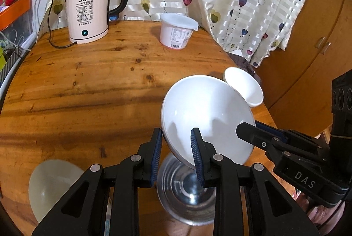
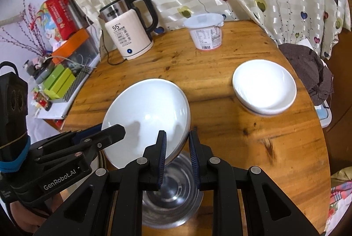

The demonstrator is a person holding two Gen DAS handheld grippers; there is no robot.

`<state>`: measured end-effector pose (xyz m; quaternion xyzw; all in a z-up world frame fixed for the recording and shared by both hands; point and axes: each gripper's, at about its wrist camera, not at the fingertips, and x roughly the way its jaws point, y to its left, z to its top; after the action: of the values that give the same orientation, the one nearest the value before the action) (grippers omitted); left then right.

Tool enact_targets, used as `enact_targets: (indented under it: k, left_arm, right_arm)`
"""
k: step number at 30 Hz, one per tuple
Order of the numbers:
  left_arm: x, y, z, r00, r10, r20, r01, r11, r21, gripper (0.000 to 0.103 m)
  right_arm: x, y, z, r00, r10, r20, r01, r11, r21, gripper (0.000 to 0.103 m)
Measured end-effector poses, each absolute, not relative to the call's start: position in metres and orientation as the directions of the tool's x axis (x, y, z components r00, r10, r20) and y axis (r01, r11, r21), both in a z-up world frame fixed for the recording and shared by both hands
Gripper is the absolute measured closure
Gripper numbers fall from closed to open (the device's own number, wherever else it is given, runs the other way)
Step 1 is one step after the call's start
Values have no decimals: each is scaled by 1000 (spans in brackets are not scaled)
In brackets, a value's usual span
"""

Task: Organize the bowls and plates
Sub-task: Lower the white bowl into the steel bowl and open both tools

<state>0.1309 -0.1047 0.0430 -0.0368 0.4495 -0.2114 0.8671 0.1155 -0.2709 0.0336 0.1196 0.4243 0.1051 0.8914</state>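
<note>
- On the left, near the table (image 1: 88, 86) edge, a pale bowl (image 1: 51, 185) sits upright by itself, well apart from the action.
- At the back left stands a kettle (image 1: 88, 13) with its cord; further right along the back is a lidded plastic tub (image 1: 177, 32). Neither belongs to the sorting.
- The left gripper (image 1: 176, 156) is clamped on the near-left rim of a white plate (image 1: 206, 117), one finger inside the dish and one behind it.
- The plate is off the table, tilted steeply on edge, its hollow face towards the cameras.
- Directly under the plate's lower rim sits a steel bowl (image 2: 173, 198), upright on the table; whether the rim touches it I cannot tell.
- The right gripper (image 2: 177, 159) pinches the plate's other edge, again one finger on each face. Both grippers thus share the load from opposite sides.
- To the right, well apart, a white dish (image 2: 264, 86) rests flat near the table's right edge; it looks like two nested, though I am not certain.
- What matters next: that resting dish lies right of and beyond the held plate, closer to the right hand. My judgement is that the plate must be levelled and carried rightward, with the right gripper leading.
- Risk: a smooth glazed rim held edge-on may slip.
</note>
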Motion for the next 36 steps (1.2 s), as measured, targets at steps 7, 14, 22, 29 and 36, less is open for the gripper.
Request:
enact_targets:
  k: [7,14,22,29,36]
  left_arm:
    - [114,-102,36,493,-395,-775,327,910,-256,75]
    - [103,-102,26,475,-387,-790,318,913,-256,75]
    - [94,-101,19,457,-383,-802,316,913,-257,75]
    - [89,-101,11,437,-380,-816,310,915,-260,75]
    - [87,-103,5,422,-376,-825,309,915,-259,75]
  right_arm:
    - [98,-268,28,603,293,-742,-86,949,305,83]
    - [88,-267,18,581,300,-757,-86,947,309,83]
    - [80,-266,11,563,304,-768,-86,946,312,83]
    - [76,-265,4,547,302,-781,-80,947,311,83]
    - [74,-266,-3,532,302,-791,-75,947,311,83]
